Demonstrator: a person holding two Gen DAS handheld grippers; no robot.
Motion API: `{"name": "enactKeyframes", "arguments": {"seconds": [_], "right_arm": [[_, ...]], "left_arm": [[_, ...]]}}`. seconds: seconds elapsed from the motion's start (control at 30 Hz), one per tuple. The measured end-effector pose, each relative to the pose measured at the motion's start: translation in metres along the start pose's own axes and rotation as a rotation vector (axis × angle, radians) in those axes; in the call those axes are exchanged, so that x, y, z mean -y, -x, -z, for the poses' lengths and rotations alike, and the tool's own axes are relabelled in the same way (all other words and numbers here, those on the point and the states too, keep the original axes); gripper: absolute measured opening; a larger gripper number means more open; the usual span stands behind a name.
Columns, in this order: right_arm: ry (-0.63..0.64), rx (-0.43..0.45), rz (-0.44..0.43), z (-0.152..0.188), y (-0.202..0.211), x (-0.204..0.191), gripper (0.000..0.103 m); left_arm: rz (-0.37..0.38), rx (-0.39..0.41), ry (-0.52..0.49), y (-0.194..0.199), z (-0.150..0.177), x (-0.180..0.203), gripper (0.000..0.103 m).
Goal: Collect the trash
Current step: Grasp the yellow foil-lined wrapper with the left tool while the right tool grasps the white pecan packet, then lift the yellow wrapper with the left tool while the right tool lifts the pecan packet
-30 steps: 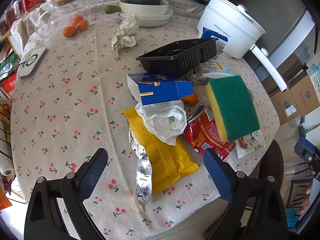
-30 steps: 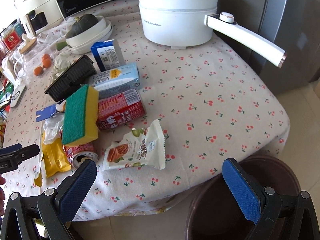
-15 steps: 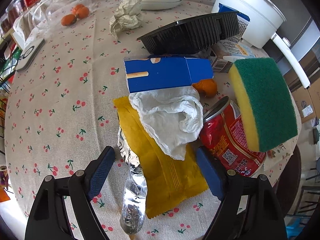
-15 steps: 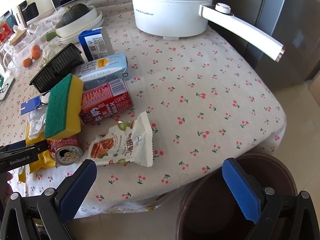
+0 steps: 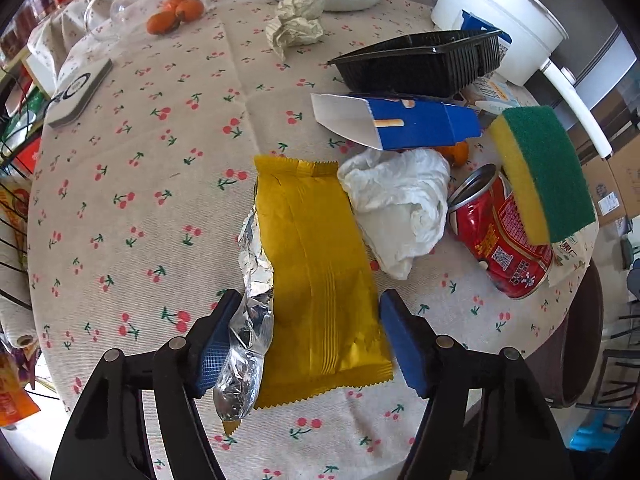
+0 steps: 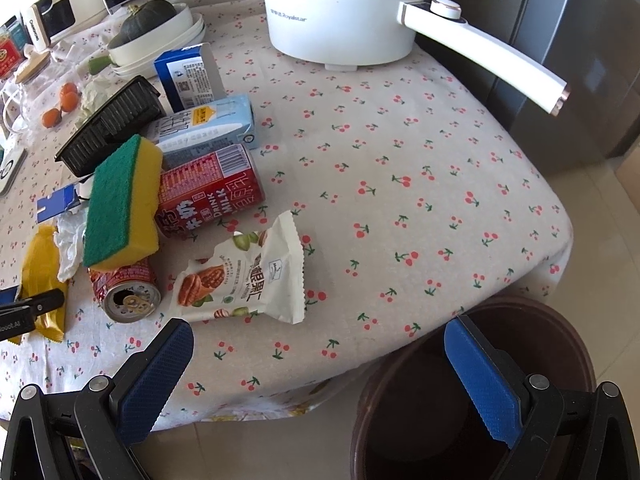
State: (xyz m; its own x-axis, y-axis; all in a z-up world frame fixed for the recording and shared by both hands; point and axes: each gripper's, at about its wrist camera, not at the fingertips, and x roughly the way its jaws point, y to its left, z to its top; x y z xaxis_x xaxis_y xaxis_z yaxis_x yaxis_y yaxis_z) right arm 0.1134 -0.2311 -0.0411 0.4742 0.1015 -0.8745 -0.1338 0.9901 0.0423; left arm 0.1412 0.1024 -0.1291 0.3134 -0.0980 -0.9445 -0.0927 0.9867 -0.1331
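A yellow snack wrapper (image 5: 316, 276) with a torn silver foil edge (image 5: 250, 320) lies on the cherry-print tablecloth (image 5: 140, 200). My left gripper (image 5: 310, 340) is open, its blue pads on either side of the wrapper's near end. A crumpled white tissue (image 5: 400, 208), a blue carton (image 5: 404, 126) and a red can (image 5: 500, 236) lie beyond it. My right gripper (image 6: 320, 376) is open and empty, at the table's edge above a brown trash bin (image 6: 480, 408). A white nut snack bag (image 6: 248, 276) lies just ahead of it.
A green-yellow sponge (image 6: 120, 204) rests on two red cans (image 6: 208, 192). A black plastic tray (image 5: 420, 64), a milk carton (image 6: 204, 128), a white electric pot (image 6: 344, 12) with a long handle, crumpled paper (image 5: 298, 20), oranges (image 5: 176, 12) and stacked dishes stand farther back.
My left gripper has moved forward and down until its open pads straddle the yellow wrapper's near end. The right gripper has stayed open and shifted slightly over the bin.
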Motion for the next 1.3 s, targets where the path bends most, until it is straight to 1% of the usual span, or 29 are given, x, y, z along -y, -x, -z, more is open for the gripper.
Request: {"name": "enactKeyframes", "arguments": {"seconds": [0.13,0.17,0.2,0.23,0.27,0.3,0.33,0.37,0.47,0.6,0.67,0.73,0.8,0.87,0.9,0.93,0.97,1.0,1.03,1.07,1.1,1.13,1.17,1.27,1.3], "right_arm": [[0.011,-0.004,0.005,0.0,-0.003,-0.004,0.103],[0.012,-0.005,0.004,0.0,-0.003,-0.005,0.103],[0.014,-0.007,0.003,0.0,-0.004,-0.006,0.103],[0.015,-0.008,0.003,-0.001,-0.004,-0.007,0.103],[0.018,-0.008,0.002,-0.001,-0.005,-0.009,0.103],[0.02,-0.009,0.001,-0.001,-0.005,-0.01,0.103],[0.022,-0.009,-0.001,-0.002,-0.005,-0.011,0.103],[0.023,-0.009,-0.004,-0.002,-0.005,-0.012,0.103],[0.034,-0.016,-0.025,-0.006,-0.009,-0.015,0.103],[0.021,-0.062,-0.034,-0.01,-0.027,-0.017,0.103],[-0.001,-0.088,-0.053,-0.011,-0.038,-0.016,0.103],[-0.016,-0.102,-0.059,-0.013,-0.049,-0.015,0.103],[-0.021,-0.107,-0.053,-0.015,-0.058,-0.015,0.1],[-0.032,-0.122,-0.059,-0.015,-0.068,-0.015,0.088],[-0.04,-0.137,-0.069,-0.015,-0.073,-0.015,0.084],[-0.046,-0.15,-0.081,-0.013,-0.077,-0.015,0.078],[-0.05,-0.164,-0.093,-0.012,-0.082,-0.015,0.067],[-0.052,-0.176,-0.104,-0.01,-0.086,-0.017,0.059],[-0.046,-0.159,-0.091,-0.01,-0.085,-0.018,0.055],[-0.037,-0.156,-0.085,-0.01,-0.084,-0.02,0.046],[-0.035,-0.151,-0.091,-0.011,-0.083,-0.022,0.042],[-0.036,-0.146,-0.104,-0.011,-0.081,-0.022,0.031],[-0.035,-0.144,-0.111,-0.011,-0.08,-0.023,0.024],[-0.028,-0.124,-0.118,-0.011,-0.073,-0.024,0.017],[-0.026,-0.114,-0.12,-0.011,-0.069,-0.023,0.016]], "left_arm": [[0.013,0.005,-0.008,0.001,0.001,-0.012,0.066],[0.013,0.005,-0.018,0.002,0.001,-0.012,0.063],[0.018,0.004,-0.027,0.004,0.003,-0.012,0.061],[0.029,0.003,-0.034,0.006,0.003,-0.011,0.053],[0.037,0.001,-0.04,0.008,0.005,-0.009,0.05],[0.04,0.006,-0.047,0.011,0.006,-0.007,0.049],[0.038,0.013,-0.057,0.013,0.007,0.002,0.047],[0.037,0.02,-0.067,0.014,0.005,0.006,0.04],[0.045,0.035,-0.081,0.022,0.006,0.014,0.033],[0.053,0.047,-0.08,0.03,0.011,0.015,0.027],[0.063,0.056,-0.08,0.034,0.01,0.013,0.017],[0.064,0.069,-0.083,0.038,0.011,0.014,0.015],[0.065,0.077,-0.086,0.04,0.011,0.015,0.013],[0.063,0.082,-0.086,0.041,0.01,0.014,0.013],[0.064,0.083,-0.084,0.042,0.011,0.013,0.013],[0.064,0.086,-0.082,0.043,0.011,0.012,0.013],[0.065,0.089,-0.08,0.044,0.011,0.01,0.013],[0.066,0.093,-0.078,0.046,0.011,0.009,0.013],[0.068,0.097,-0.075,0.047,0.012,0.007,0.013],[0.071,0.102,-0.073,0.049,0.012,0.006,0.013],[0.073,0.108,-0.069,0.051,0.013,0.005,0.013],[0.076,0.114,-0.066,0.053,0.013,0.004,0.013],[0.08,0.119,-0.064,0.055,0.014,0.003,0.013],[0.092,0.136,-0.061,0.063,0.015,0.003,0.013],[0.097,0.143,-0.061,0.065,0.016,0.003,0.013]]}}
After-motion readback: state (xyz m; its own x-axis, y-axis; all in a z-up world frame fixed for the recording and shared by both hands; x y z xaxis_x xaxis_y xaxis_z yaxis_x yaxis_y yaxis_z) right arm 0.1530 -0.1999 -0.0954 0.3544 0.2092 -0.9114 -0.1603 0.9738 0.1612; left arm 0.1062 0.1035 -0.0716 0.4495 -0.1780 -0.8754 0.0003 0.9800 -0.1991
